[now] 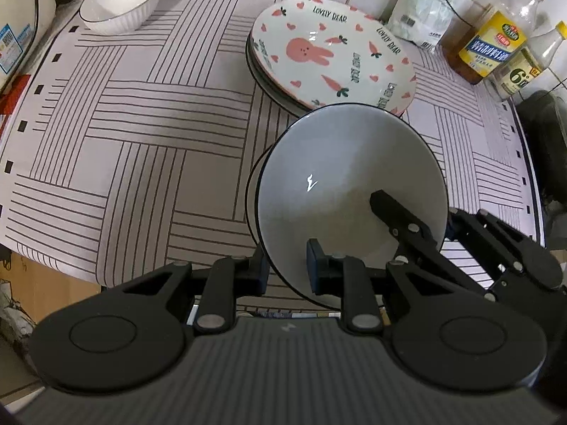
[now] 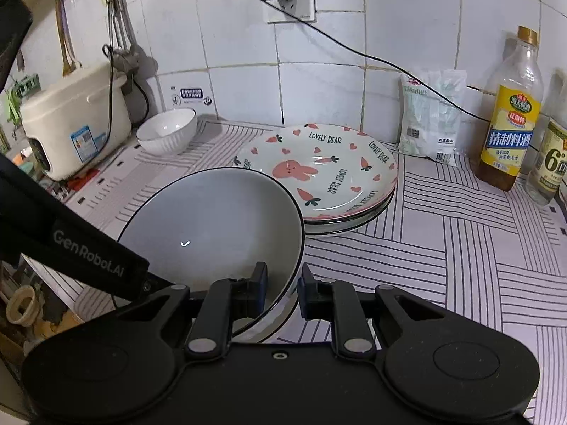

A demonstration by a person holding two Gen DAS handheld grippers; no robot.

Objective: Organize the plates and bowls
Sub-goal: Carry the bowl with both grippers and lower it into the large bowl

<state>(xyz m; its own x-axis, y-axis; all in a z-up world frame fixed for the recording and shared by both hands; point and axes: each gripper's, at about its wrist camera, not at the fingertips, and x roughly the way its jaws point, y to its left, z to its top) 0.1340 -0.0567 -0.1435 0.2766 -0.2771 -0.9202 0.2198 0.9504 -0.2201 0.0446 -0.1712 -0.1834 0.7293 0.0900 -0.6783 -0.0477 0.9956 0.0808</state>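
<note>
The left gripper (image 1: 286,271) has its jaws clamped on the near rim of a grey ceramic bowl with a thin black edge (image 1: 340,177), one pad inside the bowl and one outside. The right gripper (image 2: 282,292) has its jaws clamped on the same bowl's rim at the right side, again with one pad on either face of the wall. The bowl is tilted, held between the two over the striped cloth that covers the desk (image 1: 141,134); whether its base touches the cloth cannot be told. Just beyond the bowl, close to its far rim, lies a stack of shallow plates, the top one a white plate printed with a pink rabbit, carrots and hearts (image 1: 329,53), with dark-rimmed plates under it. Well apart at the far left of the desk stands a white ribbed bowl with a dark rim (image 1: 120,0), upright and beside a cream rice cooker (image 2: 71,131) at the left edge. Along the tiled wall (image 2: 336,71) on the far right lean a white plastic packet (image 2: 430,117), a clear bottle with a yellow label (image 2: 510,120) and a second, paler bottle (image 2: 551,156) next to it. A black cable (image 2: 372,56) runs from a wall socket down behind the packet.
</note>
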